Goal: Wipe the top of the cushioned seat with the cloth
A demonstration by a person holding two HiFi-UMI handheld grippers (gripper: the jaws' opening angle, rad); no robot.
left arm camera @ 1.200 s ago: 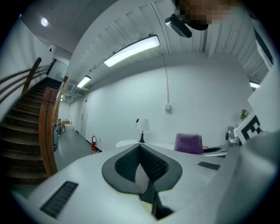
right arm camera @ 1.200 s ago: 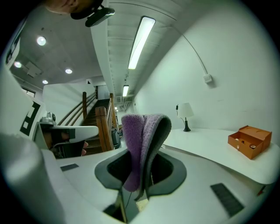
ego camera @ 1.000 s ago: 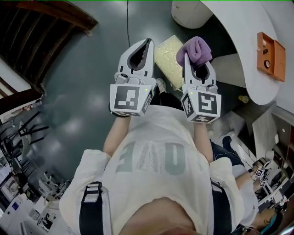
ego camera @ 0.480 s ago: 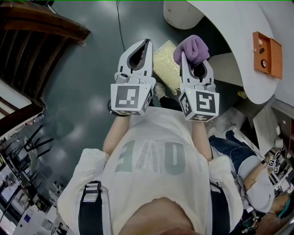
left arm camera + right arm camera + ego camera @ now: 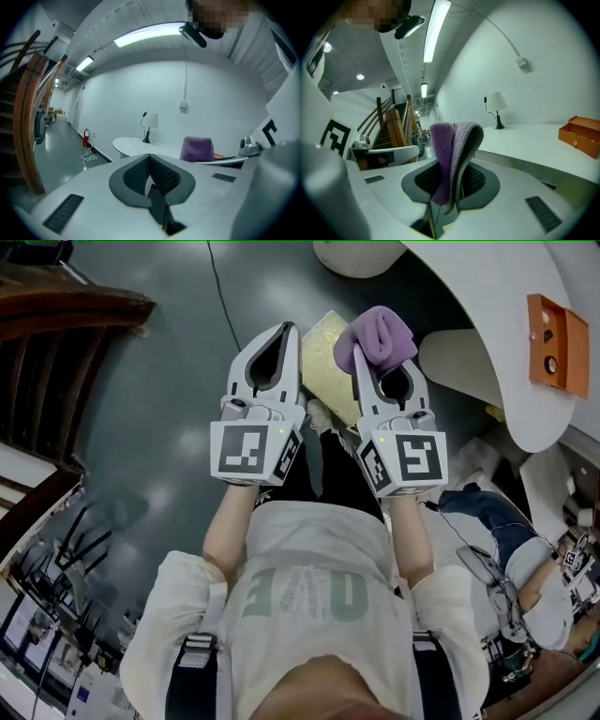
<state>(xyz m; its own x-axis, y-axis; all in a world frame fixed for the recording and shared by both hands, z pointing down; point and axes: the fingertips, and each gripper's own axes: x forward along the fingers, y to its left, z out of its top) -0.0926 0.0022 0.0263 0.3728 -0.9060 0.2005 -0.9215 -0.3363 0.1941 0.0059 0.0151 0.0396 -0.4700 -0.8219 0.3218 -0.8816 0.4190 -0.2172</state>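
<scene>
Approach step, no wiping yet: purple cloth (image 5: 377,334) pinched upright in clamped right gripper (image 5: 375,362), left gripper (image 5: 289,329) closed on nothing, pale cushioned seat (image 5: 330,367) below between both; next, likely lowering cloth flat onto seat top.

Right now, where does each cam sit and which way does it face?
Head view: on the head, facing steeply down; shows torso, forearms, left gripper, right gripper, cushioned seat.
Left gripper view: on that gripper, along its shut, empty jaws toward the lamp.
Right gripper view: on that gripper, along jaws shut on the cloth.
Shared: cloth shows in all three.
</scene>
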